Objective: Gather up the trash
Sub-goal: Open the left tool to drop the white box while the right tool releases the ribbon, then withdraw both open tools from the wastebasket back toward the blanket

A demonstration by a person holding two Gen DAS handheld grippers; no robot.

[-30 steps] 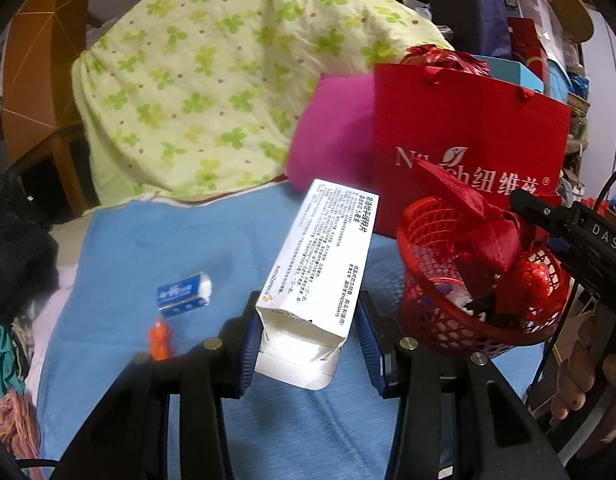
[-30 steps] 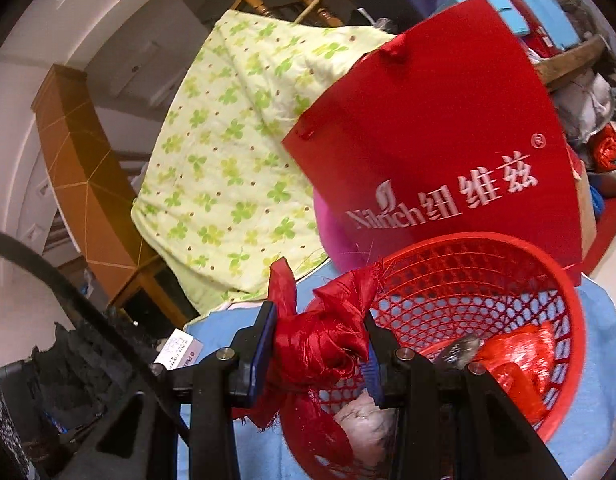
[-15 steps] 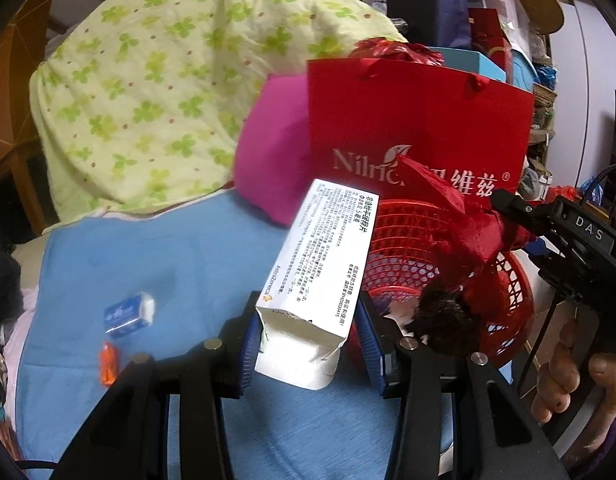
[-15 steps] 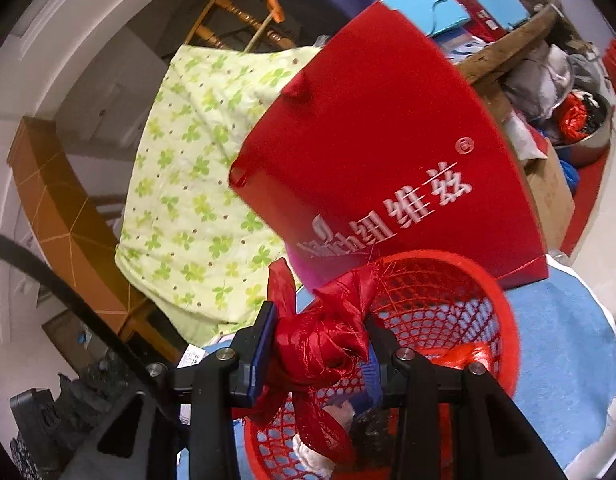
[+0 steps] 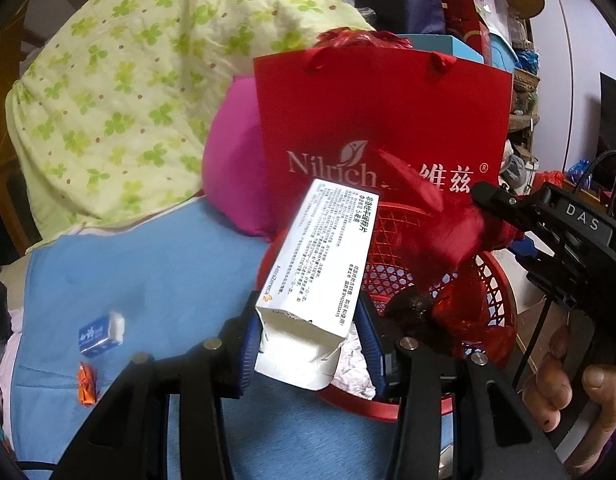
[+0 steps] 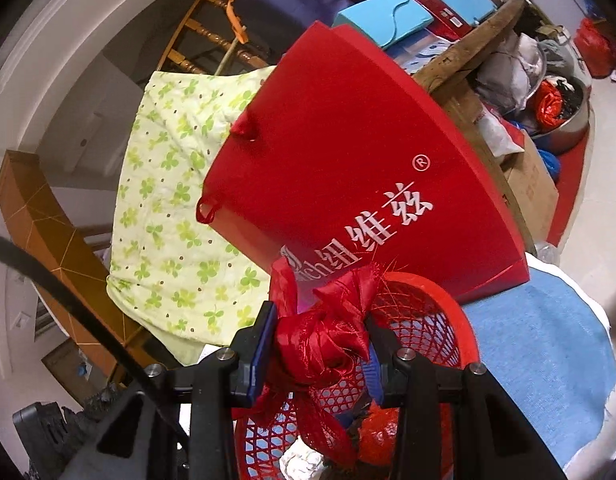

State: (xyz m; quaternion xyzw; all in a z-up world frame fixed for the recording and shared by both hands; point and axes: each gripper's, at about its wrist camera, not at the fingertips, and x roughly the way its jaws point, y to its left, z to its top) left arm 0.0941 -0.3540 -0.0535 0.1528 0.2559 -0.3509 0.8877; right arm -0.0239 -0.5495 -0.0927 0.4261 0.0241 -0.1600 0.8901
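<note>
Both grippers now hang closer over the red basket (image 5: 496, 280) than a second ago: in the left wrist view the white medicine box (image 5: 320, 264) used to float above blue cloth well to the basket's left, and now its far end overlaps the basket's near-left rim. The left gripper (image 5: 308, 344) pinches that box between its blue pads, torn flap end toward the camera, crumpled foil (image 5: 354, 364) showing in the basket just beneath it. The right gripper (image 6: 320, 352) is clamped on a red ribbon bow (image 6: 328, 332), held above the basket's near rim, its tails trailing down inside. A red paper bag (image 5: 384, 120) stands right behind the basket. On the blue cloth (image 5: 147, 272), well left of the basket, lie a small blue packet (image 5: 99, 334) and, just in front of it, an orange wrapper (image 5: 86, 384). A hand (image 5: 568, 384) grips the right gripper's handle at the basket's right.
</note>
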